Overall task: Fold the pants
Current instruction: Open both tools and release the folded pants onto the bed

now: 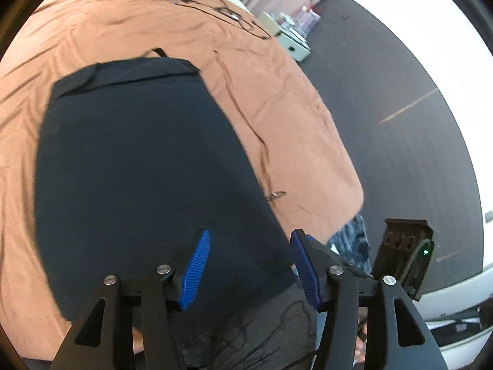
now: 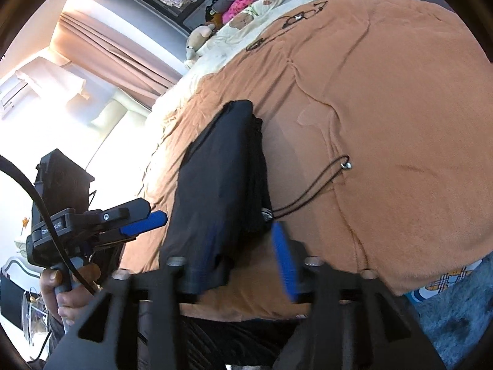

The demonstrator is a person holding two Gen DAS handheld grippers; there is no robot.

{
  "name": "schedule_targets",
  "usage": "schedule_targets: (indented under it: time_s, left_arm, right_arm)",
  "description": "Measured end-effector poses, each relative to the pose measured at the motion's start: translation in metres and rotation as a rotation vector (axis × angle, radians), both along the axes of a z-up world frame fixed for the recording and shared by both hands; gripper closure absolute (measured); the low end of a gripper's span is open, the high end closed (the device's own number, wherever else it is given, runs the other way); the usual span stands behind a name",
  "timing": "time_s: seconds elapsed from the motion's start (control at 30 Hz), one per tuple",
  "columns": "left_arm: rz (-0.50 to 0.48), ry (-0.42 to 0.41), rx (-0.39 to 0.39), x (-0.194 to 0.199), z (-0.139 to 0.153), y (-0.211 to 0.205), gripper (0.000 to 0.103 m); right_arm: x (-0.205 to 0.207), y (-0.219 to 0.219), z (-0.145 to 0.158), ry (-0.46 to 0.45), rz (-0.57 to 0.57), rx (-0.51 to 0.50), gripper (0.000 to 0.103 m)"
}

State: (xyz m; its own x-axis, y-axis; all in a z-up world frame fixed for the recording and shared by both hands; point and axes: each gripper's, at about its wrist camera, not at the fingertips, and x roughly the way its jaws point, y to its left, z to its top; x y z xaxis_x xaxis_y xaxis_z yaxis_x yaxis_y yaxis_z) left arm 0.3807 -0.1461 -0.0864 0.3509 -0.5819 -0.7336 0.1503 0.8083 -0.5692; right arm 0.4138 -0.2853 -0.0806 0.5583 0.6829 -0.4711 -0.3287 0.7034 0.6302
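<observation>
The dark navy pants lie folded on an orange blanket on the bed, waistband at the far end. My left gripper is open above the pants' near right edge, holding nothing. In the right wrist view the pants appear as a narrow folded stack with a drawstring trailing to the right. My right gripper is open, its left finger blurred behind a fabric corner, its right finger beside the stack. The left gripper shows at the left, in a hand.
A black cable lies on the blanket's far part. Pillows and plush toys sit at the bed's head. A white nightstand stands by the bed on the dark floor. A blue rug lies at the foot.
</observation>
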Motion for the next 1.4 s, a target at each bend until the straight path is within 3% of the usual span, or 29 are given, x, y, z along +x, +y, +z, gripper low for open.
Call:
schedule_targets:
  time_s: [0.27,0.3,0.33,0.37,0.53,1.0,1.07,1.13,1.17,1.4]
  left_arm:
    - [0.110,0.019,0.048,-0.005,-0.013,0.054,0.046]
    - [0.123,0.024,0.046,-0.008,-0.015,0.064,0.046]
    - [0.138,0.030,0.047,-0.008,-0.018,0.070,0.046]
    - [0.152,0.034,0.052,-0.009,-0.021,0.076,0.046]
    - [0.204,0.063,0.082,-0.007,-0.034,0.102,0.046]
    - [0.288,0.133,0.121,-0.015,-0.067,0.148,0.046]
    - [0.288,0.133,0.122,-0.014,-0.070,0.150,0.046]
    - [0.287,0.133,0.115,-0.014,-0.072,0.152,0.046]
    - [0.287,0.136,0.112,-0.013,-0.073,0.153,0.046]
    - [0.291,0.155,0.101,-0.007,-0.082,0.153,0.046]
  right_arm:
    - [0.016,0.024,-0.006,0.014,0.064,-0.045,0.059]
    - [0.020,0.026,-0.008,0.026,0.069,-0.056,0.065]
    - [0.021,0.032,-0.009,0.031,0.073,-0.073,0.086]
    - [0.023,0.035,-0.011,0.035,0.086,-0.082,0.096]
    - [0.026,0.042,-0.021,0.065,0.107,-0.066,0.101]
    - [0.034,0.031,-0.022,0.103,0.137,-0.071,0.098]
    - [0.037,0.028,-0.015,0.084,0.136,-0.055,0.093]
    - [0.042,0.023,-0.010,0.066,0.121,-0.059,0.071]
    - [0.045,0.021,-0.009,0.061,0.114,-0.058,0.065]
    - [0.064,0.018,-0.014,0.059,0.102,-0.033,0.063]
